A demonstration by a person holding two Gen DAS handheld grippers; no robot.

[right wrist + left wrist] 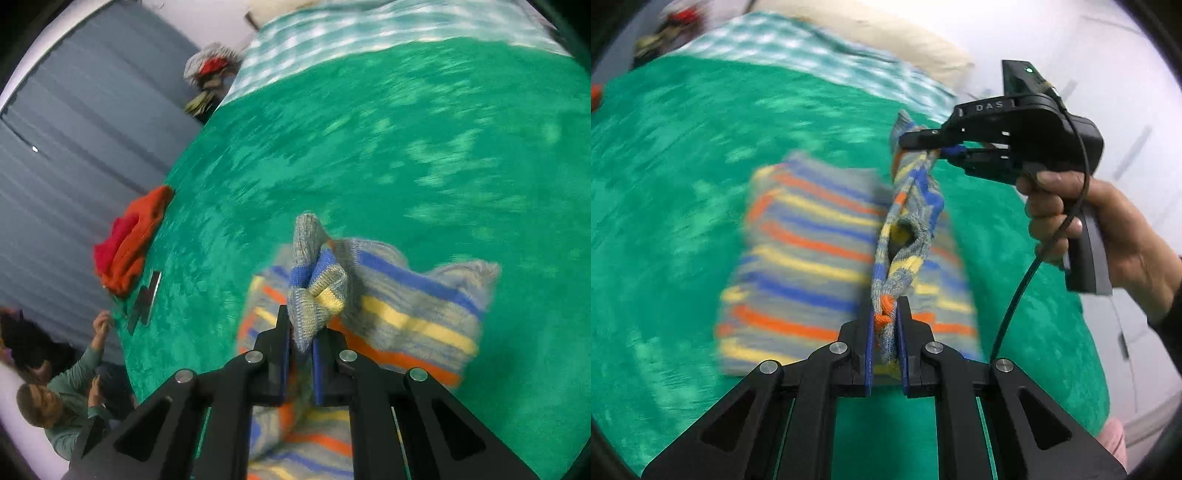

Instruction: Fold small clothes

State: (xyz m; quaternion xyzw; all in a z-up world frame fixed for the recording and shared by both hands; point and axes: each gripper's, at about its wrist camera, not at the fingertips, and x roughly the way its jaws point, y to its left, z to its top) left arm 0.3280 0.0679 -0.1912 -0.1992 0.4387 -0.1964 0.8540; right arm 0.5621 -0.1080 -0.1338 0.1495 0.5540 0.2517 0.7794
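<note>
A small knitted garment (pixel 812 251) with grey, blue, orange and yellow stripes lies on the green blanket (pixel 683 147). My left gripper (pixel 886 317) is shut on one raised edge of it. My right gripper (pixel 934 147) is shut on the other end of the same raised edge, further away, so a strip of knit (pixel 908 221) hangs stretched between the two above the rest. In the right wrist view my right gripper (pixel 301 332) pinches a bunched fold (pixel 317 280) with the garment (pixel 413 314) spread below.
A red and orange cloth pile (pixel 129 243) and a flat dark object (pixel 146 299) lie near the blanket's left edge. A checked cover (pixel 820 51) and a cream pillow (pixel 905 33) lie beyond. People (pixel 55 398) sit at the lower left.
</note>
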